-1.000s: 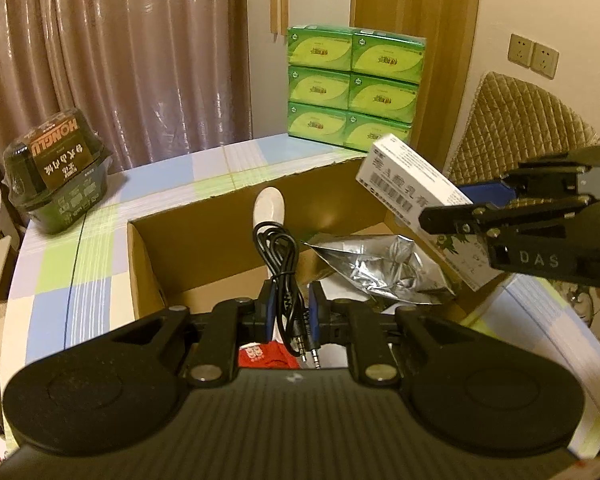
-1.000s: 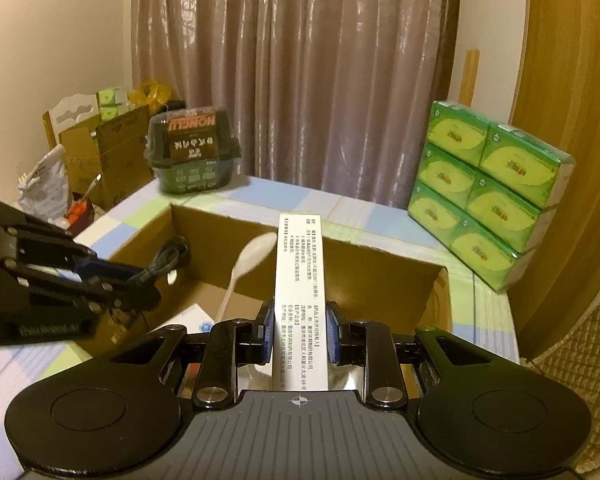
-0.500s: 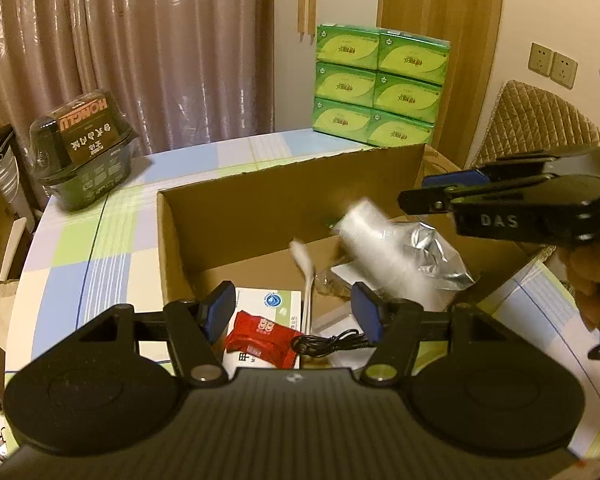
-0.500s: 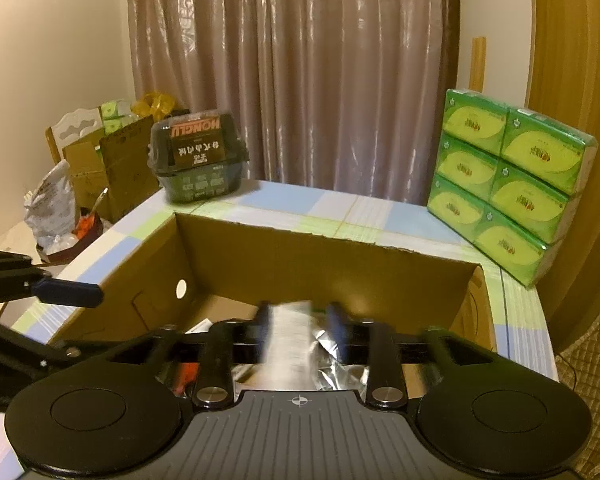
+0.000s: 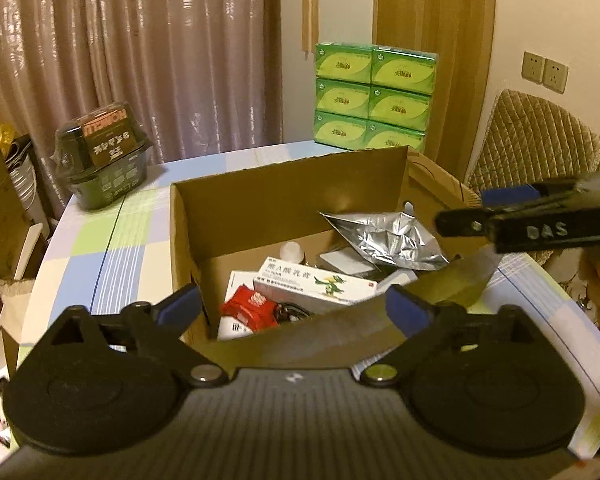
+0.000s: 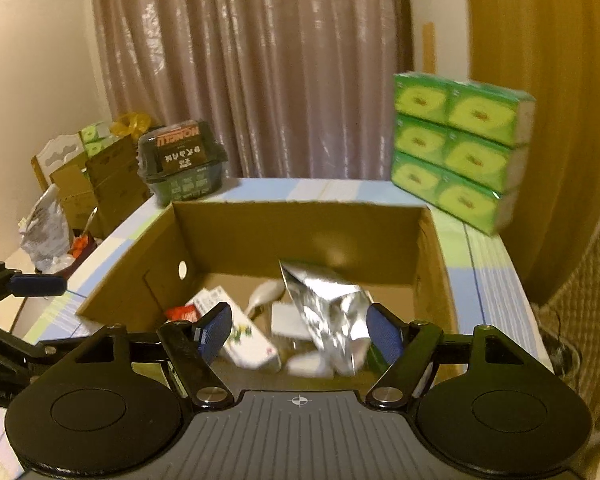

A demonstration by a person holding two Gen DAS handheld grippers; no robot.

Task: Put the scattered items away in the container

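The open brown cardboard box (image 5: pixel 284 204) stands on the pastel-checked bench (image 5: pixel 112 240). In it lie a crumpled silver foil pouch (image 5: pixel 384 236) at about two o'clock, a white oblong carton with a green cartoon figure (image 5: pixel 314 286) in the middle and a small red packet (image 5: pixel 250 306) at seven o'clock. The left tongs (image 5: pixel 292 304) hang over the near wall, jaws spreading wide with nothing gripped. The right tongs (image 6: pixel 298 330) are likewise opening and empty, above the pouch and carton.

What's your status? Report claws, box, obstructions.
Left claw and right claw opening, nothing between them. Carton, foil bag lie in box. Nothing in the way.
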